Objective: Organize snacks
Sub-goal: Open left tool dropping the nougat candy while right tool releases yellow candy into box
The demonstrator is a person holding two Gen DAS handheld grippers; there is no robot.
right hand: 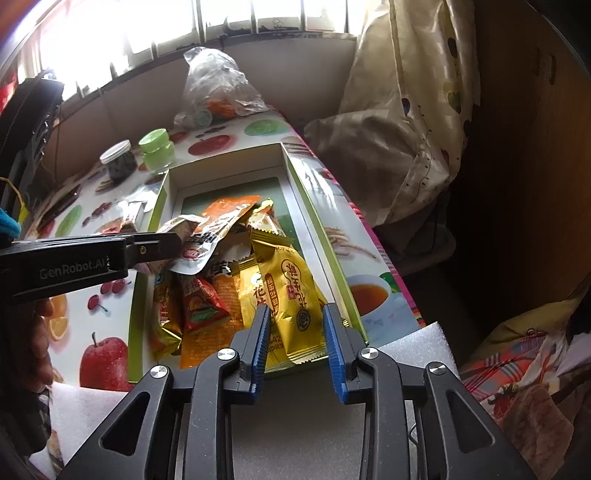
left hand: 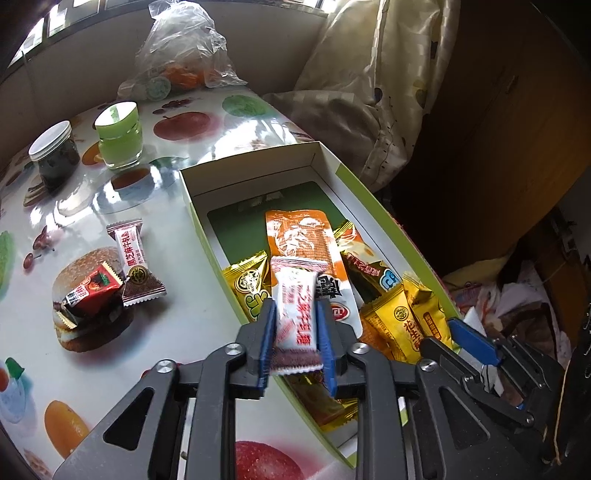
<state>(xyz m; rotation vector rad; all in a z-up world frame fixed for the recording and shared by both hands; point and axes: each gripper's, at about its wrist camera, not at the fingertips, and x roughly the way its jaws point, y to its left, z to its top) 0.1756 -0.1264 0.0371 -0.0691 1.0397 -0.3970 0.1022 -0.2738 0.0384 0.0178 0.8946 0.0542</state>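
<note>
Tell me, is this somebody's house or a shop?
Probably a home. The table wears a glossy fruit-print tablecloth, a cream patterned curtain hangs beside a bright barred window, and a white-lidded glass jar of dark preserves stands near the green-edged cardboard snack box.

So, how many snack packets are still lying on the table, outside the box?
2: a white-and-brown candy bar and a red packet overlapping it, both left of the box. More may be hidden.
</note>
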